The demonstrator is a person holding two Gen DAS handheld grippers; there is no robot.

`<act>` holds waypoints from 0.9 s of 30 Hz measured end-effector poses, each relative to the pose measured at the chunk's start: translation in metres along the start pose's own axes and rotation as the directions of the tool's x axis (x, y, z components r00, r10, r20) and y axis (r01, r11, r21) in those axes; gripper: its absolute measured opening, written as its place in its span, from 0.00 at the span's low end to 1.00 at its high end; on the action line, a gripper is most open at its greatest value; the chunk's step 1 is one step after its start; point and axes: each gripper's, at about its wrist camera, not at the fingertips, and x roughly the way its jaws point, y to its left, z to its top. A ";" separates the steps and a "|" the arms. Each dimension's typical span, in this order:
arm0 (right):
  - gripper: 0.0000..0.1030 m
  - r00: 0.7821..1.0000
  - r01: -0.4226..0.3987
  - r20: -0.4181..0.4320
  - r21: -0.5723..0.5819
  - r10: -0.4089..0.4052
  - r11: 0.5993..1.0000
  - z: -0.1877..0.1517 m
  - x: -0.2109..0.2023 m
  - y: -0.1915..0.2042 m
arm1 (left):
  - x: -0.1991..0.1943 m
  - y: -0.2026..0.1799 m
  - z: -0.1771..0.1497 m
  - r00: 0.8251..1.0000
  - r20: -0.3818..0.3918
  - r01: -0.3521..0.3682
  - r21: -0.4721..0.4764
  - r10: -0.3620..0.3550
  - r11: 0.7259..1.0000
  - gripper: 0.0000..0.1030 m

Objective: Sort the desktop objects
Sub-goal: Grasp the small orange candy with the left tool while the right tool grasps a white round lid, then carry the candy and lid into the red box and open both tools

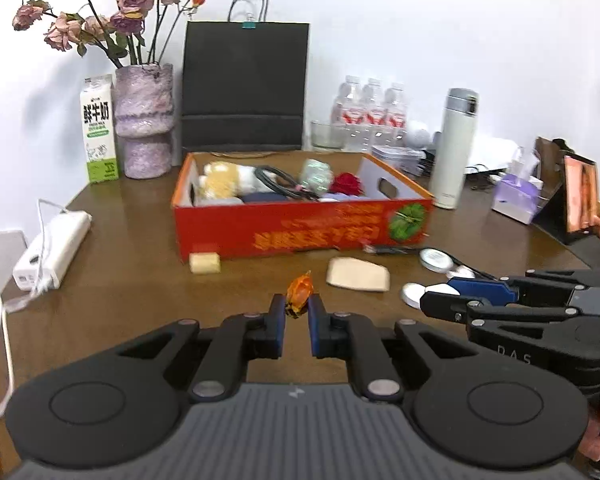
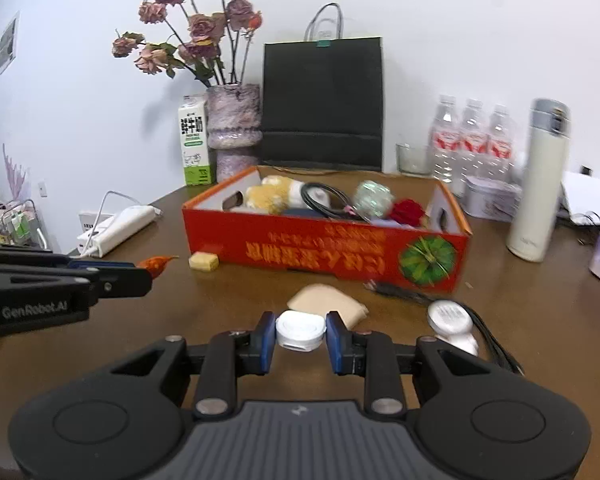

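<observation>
Left gripper point(image 1: 297, 312) level above the surface point(image 1: 120, 280), pinching a crinkly orange candy point(image 1: 299, 294), right gripper point(image 2: 300, 338) level, clamped on a round white case point(image 2: 300, 330), red cardboard box point(image 1: 300, 232) beyond

An orange-wrapped candy point(image 1: 299, 295) was noted between blue-padded black fingers point(image 1: 277, 322); ahead, a red box point(image 1: 300, 230) printed with yellow characters.
</observation>
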 end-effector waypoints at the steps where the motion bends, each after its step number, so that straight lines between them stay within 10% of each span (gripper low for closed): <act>1: 0.25 1.000 0.005 0.002 0.001 -0.005 1.000 -0.005 -0.008 -0.002 | -0.003 -0.005 -0.006 1.000 -0.011 -0.002 -0.009 0.002 1.000 0.12; 11: 0.25 0.998 0.025 0.048 0.059 -0.028 0.998 -0.050 -0.056 -0.005 | -0.024 -0.049 -0.060 0.998 -0.020 -0.060 0.011 0.060 0.998 0.12; 21: 0.25 0.993 0.048 0.109 0.046 -0.053 0.998 -0.028 -0.037 0.000 | -0.008 -0.034 -0.023 0.997 0.048 -0.060 -0.030 0.062 0.998 0.12; 27: 0.25 0.979 0.063 0.193 0.052 -0.072 0.997 0.038 -0.021 -0.031 | 0.014 -0.014 0.053 0.985 0.162 -0.057 -0.063 0.066 0.996 0.12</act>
